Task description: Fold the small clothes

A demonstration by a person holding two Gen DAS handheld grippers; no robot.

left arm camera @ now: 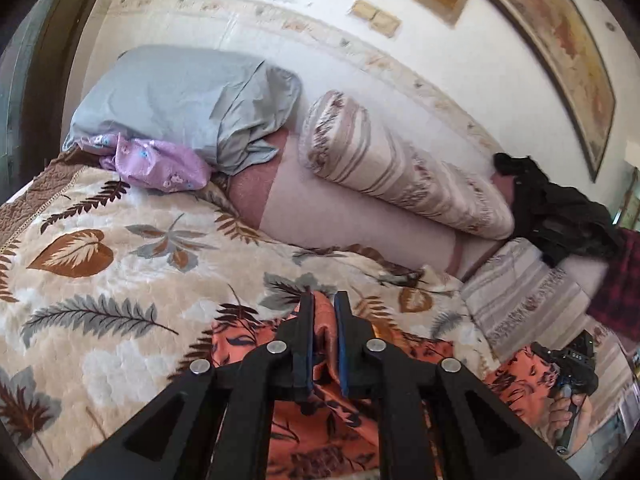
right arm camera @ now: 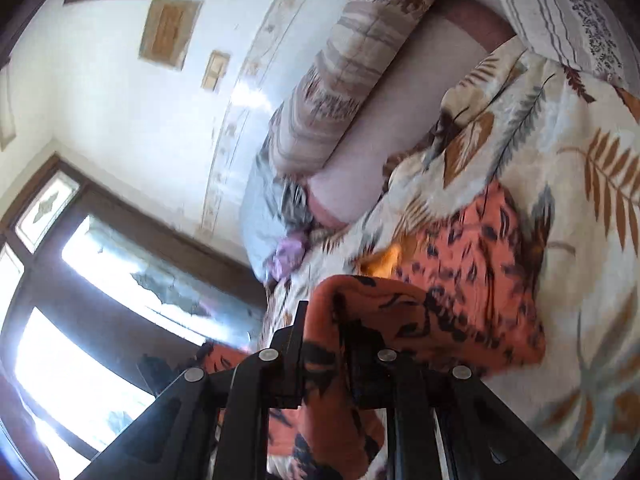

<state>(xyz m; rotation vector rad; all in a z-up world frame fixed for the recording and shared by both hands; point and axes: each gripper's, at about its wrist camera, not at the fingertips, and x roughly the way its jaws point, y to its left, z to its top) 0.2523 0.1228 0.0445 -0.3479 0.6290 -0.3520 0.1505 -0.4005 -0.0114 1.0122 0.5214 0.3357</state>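
Note:
An orange garment with a dark leaf print lies on the leaf-patterned bedspread. My left gripper is shut on a fold of it, just above the bed. In the right wrist view my right gripper is shut on another edge of the orange garment, lifted and draped over the fingers; the rest lies on the bedspread. The right gripper also shows in the left wrist view, held by a hand at lower right.
A grey-blue pillow and a lilac cloth lie at the bed's head. A striped bolster runs along the wall. Black clothes are piled at right. A window is at left.

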